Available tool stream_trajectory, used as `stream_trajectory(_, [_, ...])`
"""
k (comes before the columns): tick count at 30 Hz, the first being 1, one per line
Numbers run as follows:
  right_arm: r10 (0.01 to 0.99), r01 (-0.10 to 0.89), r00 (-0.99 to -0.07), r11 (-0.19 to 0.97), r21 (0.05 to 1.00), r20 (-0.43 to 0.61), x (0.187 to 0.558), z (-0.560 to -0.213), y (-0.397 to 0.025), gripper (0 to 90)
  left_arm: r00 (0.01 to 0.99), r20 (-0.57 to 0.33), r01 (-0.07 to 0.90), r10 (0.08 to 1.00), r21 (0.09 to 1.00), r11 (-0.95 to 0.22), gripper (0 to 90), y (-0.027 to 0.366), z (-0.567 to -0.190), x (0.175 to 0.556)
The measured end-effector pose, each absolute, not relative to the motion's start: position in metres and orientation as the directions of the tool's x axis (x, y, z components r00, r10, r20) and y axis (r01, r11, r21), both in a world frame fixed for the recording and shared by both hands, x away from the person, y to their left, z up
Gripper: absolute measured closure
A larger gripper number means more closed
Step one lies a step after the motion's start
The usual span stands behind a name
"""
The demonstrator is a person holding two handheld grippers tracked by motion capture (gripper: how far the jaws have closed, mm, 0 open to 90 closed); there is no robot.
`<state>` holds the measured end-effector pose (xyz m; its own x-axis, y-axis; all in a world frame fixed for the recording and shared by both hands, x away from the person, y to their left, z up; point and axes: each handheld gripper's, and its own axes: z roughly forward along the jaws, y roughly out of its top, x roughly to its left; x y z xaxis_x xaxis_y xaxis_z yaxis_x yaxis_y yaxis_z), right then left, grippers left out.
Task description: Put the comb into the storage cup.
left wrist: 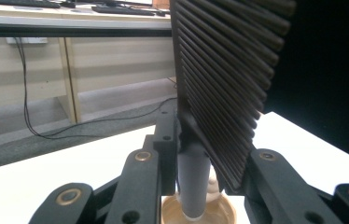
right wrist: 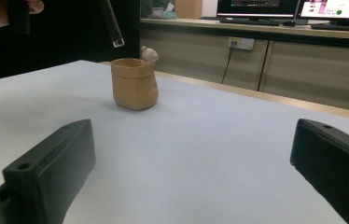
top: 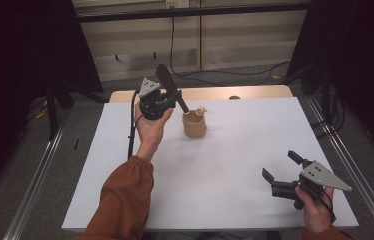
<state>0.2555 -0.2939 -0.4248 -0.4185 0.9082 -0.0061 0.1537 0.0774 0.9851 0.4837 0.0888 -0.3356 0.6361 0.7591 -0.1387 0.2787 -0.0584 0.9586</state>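
Note:
My left gripper (top: 161, 101) is shut on a black ribbed spatula (top: 165, 77), held above the back left of the table. Its blade points up and its handle (top: 182, 105) slants down toward a tan clay cup (top: 194, 126). In the left gripper view the blade (left wrist: 224, 79) rises between the jaws, and the handle (left wrist: 193, 182) ends just over the cup's mouth (left wrist: 224, 215). A small pale figure (top: 202, 109) sits on the cup's rim. My right gripper (top: 280, 165) stands open near the front right, nothing between its jaws, facing the cup (right wrist: 134, 84).
The white table top (top: 225, 170) has a wooden strip (top: 255, 92) along its far edge. Metal rails (top: 355, 175) run along both sides, with black curtains (top: 360, 60) beyond. Cables (top: 225, 75) lie on the floor behind. Monitors (right wrist: 275, 8) stand on a far desk.

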Motion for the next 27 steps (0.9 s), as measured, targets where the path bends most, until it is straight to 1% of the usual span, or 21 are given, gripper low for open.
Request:
stream_trajectory(9, [0.903, 0.163, -0.429, 0.079, 0.983, -0.002, 0.256, -0.426, -0.293, 0.0, 0.632, -0.129, 0.284, 0.764, 0.956, -0.074, 73.2, 0.086, -0.344, 0.486])
stream_trajectory(17, [0.901, 0.165, -0.434, 0.084, 0.983, -0.004, 0.256, -0.427, -0.293, 0.0, 0.619, -0.149, 0.314, 0.771, 0.947, -0.068, 73.2, 0.087, -0.356, 0.49])
stream_trajectory(24, [0.901, 0.164, -0.435, 0.091, 0.982, -0.011, 0.256, -0.427, -0.293, 0.0, 0.619, -0.144, 0.325, 0.772, 0.942, -0.085, 73.2, 0.081, -0.364, 0.491])
stream_trajectory(26, [0.901, 0.164, -0.433, 0.091, 0.982, -0.011, 0.256, -0.427, -0.293, 0.0, 0.616, -0.18, 0.347, 0.767, 0.936, -0.059, 73.2, 0.082, -0.366, 0.492])
stream_trajectory(27, [0.902, 0.163, -0.432, 0.086, 0.983, -0.007, 0.256, -0.427, -0.293, 0.0, 0.612, -0.18, 0.346, 0.77, 0.937, -0.056, 73.2, 0.082, -0.366, 0.492])
